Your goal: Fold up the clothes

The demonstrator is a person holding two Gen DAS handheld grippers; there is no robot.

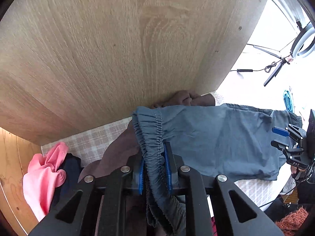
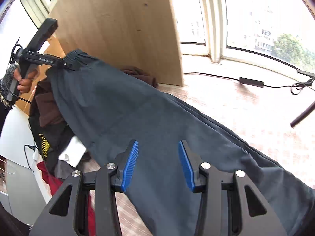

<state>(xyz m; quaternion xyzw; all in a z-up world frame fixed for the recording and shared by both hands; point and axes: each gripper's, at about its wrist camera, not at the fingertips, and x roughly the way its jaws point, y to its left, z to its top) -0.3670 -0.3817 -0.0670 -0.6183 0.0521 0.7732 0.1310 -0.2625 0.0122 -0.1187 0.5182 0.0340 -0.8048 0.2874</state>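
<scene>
Grey-blue shorts (image 1: 212,137) with a gathered elastic waistband stretch across the checked cloth. My left gripper (image 1: 155,157) is shut on the waistband, which bunches between its blue pads. From the right wrist view the same shorts (image 2: 137,108) run diagonally from the upper left to the lower right, their waistband pinched by the left gripper (image 2: 69,64) in a hand. My right gripper (image 2: 158,157) hovers open just above the shorts' middle, nothing between its fingers (image 2: 130,163). It also appears open at the right edge of the left wrist view (image 1: 279,136).
A tall wooden panel (image 1: 118,49) stands behind the clothes. A brown garment (image 1: 122,149) lies under the shorts, with pink cloth (image 1: 45,175) and dark clothes at the left. A ring light on a tripod (image 1: 303,41) and a cable (image 2: 250,81) occupy the window side.
</scene>
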